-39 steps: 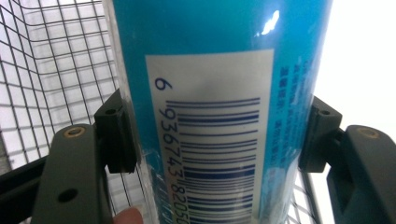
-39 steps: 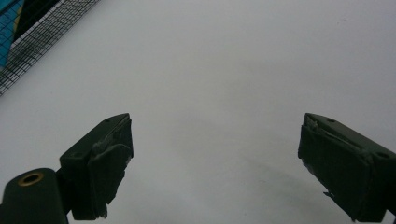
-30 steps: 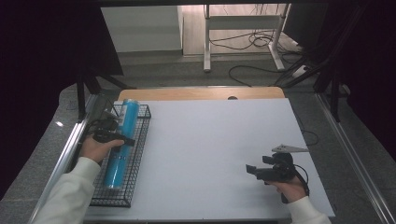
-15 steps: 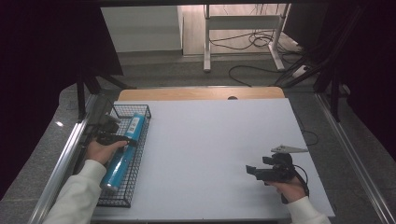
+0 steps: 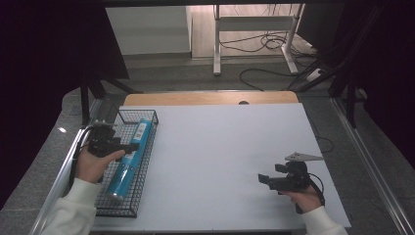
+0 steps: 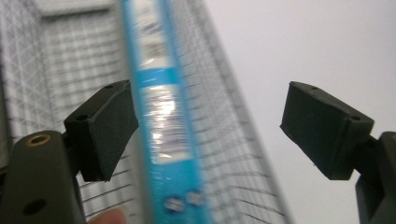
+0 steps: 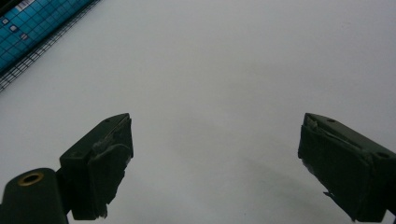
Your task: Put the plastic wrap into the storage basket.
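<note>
High view: left gripper [image 5: 128, 145] withdrew leftward.

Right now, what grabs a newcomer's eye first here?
The bright blue tube lying lengthwise in the black wire basket at the table's left edge stands out against the bare white table. The left gripper sits over the basket, open, with the tube between its fingers. The right gripper hangs open near the front right.

One blue tube [image 5: 128, 153], one wire basket [image 5: 147, 161] — two hand-held grippers.
</note>
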`<act>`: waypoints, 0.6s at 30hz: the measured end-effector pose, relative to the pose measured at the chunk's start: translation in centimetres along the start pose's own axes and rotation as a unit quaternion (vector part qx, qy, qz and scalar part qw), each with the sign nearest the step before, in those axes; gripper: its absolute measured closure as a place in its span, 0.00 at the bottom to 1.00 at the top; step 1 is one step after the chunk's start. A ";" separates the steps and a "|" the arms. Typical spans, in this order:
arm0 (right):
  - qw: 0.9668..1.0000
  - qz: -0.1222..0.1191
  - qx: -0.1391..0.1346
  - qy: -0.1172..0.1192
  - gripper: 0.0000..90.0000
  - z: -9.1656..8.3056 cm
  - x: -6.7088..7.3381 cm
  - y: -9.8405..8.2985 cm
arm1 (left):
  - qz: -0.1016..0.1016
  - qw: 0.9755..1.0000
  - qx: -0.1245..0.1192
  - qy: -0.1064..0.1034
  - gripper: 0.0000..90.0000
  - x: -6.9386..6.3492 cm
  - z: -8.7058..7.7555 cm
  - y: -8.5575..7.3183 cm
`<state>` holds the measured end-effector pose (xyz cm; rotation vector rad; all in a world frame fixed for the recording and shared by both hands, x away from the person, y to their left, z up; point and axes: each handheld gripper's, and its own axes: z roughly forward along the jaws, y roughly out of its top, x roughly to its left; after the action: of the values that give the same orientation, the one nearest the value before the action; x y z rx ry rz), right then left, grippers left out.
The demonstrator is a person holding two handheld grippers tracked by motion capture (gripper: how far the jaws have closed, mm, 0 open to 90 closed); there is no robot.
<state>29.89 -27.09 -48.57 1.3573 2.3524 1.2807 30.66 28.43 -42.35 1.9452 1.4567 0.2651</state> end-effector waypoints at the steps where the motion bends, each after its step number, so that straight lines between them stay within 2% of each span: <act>1: 1.000 -0.004 0.000 0.001 0.12 0.0 0.0 0.0 | 0.010 1.000 -0.016 -0.011 0.20 -0.7 -0.7 -0.4; 4: 1.000 -0.010 -0.003 0.005 0.12 0.1 0.2 0.0 | 0.044 0.997 -0.051 -0.030 0.22 -3.0 -1.9 -1.9; 7: 1.000 -0.020 -0.008 0.005 0.12 0.0 0.4 0.0 | 0.075 0.993 -0.057 -0.072 0.22 -5.1 -2.3 -3.3; 10: 0.999 -0.034 -0.011 0.007 0.12 0.0 0.7 -0.1 | 0.086 0.990 -0.051 -0.099 0.22 -6.8 -2.1 -4.6; 12: 0.999 -0.041 -0.012 0.006 0.12 0.1 0.8 -0.1 | 0.102 0.988 -0.039 -0.106 0.22 -7.8 -1.7 -5.2; 13: 0.999 -0.043 -0.011 0.006 0.12 0.1 0.8 -0.1 | 0.112 0.987 -0.032 -0.112 0.22 -8.7 -1.3 -5.7; 16: 0.999 -0.045 -0.011 0.002 0.12 0.1 0.7 -0.2 | 0.131 0.984 -0.017 -0.117 0.22 -10.1 -0.1 -6.4; 18: 0.999 -0.047 -0.012 0.000 0.12 0.0 0.7 -0.2 | 0.146 0.983 -0.006 -0.108 0.21 -10.8 0.9 -6.8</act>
<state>29.39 -26.59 -48.55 1.2229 2.3629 1.2794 22.17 19.22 -44.78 2.1041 1.0302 0.1846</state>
